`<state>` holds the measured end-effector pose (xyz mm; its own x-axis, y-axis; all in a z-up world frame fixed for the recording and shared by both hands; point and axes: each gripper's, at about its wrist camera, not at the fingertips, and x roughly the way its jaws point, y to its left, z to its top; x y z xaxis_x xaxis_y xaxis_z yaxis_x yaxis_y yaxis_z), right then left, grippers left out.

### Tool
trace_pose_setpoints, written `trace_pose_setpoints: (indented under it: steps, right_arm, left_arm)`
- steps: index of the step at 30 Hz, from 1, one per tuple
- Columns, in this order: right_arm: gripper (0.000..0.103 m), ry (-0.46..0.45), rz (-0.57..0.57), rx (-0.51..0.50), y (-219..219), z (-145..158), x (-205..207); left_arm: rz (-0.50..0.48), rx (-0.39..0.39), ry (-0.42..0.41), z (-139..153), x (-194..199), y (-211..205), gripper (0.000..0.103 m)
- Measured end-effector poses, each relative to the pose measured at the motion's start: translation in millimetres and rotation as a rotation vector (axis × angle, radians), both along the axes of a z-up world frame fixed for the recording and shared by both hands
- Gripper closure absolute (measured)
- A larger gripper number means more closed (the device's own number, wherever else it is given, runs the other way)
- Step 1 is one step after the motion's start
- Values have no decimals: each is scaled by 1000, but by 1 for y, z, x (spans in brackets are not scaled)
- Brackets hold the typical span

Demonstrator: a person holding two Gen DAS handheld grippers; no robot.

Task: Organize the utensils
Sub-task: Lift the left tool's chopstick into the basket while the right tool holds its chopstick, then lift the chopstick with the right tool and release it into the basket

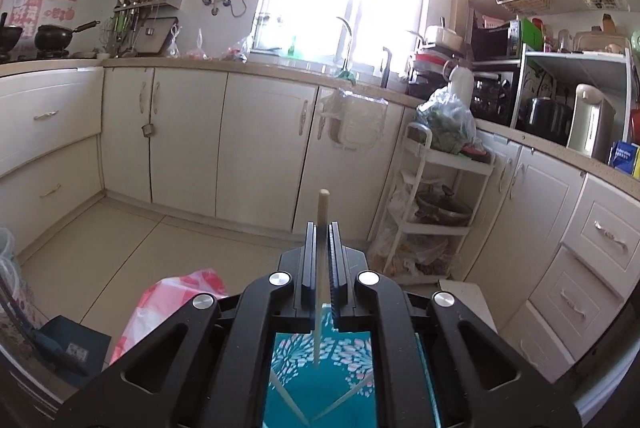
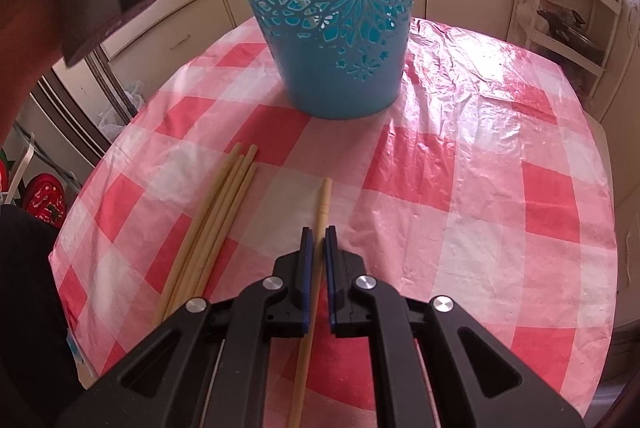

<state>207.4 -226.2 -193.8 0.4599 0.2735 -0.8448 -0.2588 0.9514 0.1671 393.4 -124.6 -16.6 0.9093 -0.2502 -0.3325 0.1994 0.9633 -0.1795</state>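
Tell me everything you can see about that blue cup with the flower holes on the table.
The blue cup looks like plastic: a round container, wider at the rim than at the base, its wall pierced with flower, petal and star cut-outs. It stands upright on the red-and-white checked tablecloth, beyond the loose chopsticks. Nothing grips it. The left wrist view looks down into it, where a couple of chopsticks already lean inside.
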Motion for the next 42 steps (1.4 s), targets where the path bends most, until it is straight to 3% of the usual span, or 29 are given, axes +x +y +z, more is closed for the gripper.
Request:
trace_pose_setpoints:
  steps: [2,4,5,8,11,17,20,24,32,37,42]
  right_arm:
    - [92,11,6,22,-2,0,1]
    - [89,33,4,71,-7,0,3]
    - [88,44,-5,97,-10,-1,4]
    - [87,60,-29,145,-15,-2,5]
    - [87,37,-19,90,-7,0,2]
    - [91,-28,20,-105,20,1,-4]
    - [97,-18,-7,-107,16,1,-4]
    - [97,-21,-92,31,-11,15,-16]
    - [97,-208,-138,337,-30,96,-28]
    - [97,-379,-143,413,-25,165,2]
    - [97,-561,-199,422,-14,219,46]
  left_arm:
    - [-10,32,51,-6,-3,3,89]
    - [2,53,67,-8,-16,13,65]
    - [20,64,65,-7,-26,21,49]
    - [40,88,45,0,-59,50,36]
    - [65,100,73,-1,-88,82,27]
    - [151,20,185,-32,-127,139,23]
    - [182,-8,289,-55,-120,155,23]
    - [218,-9,340,-69,-112,167,23]
    - [193,-3,338,-70,-111,156,23]
    - [190,18,329,-68,-111,146,23]
    - [173,29,351,-73,-109,139,22]
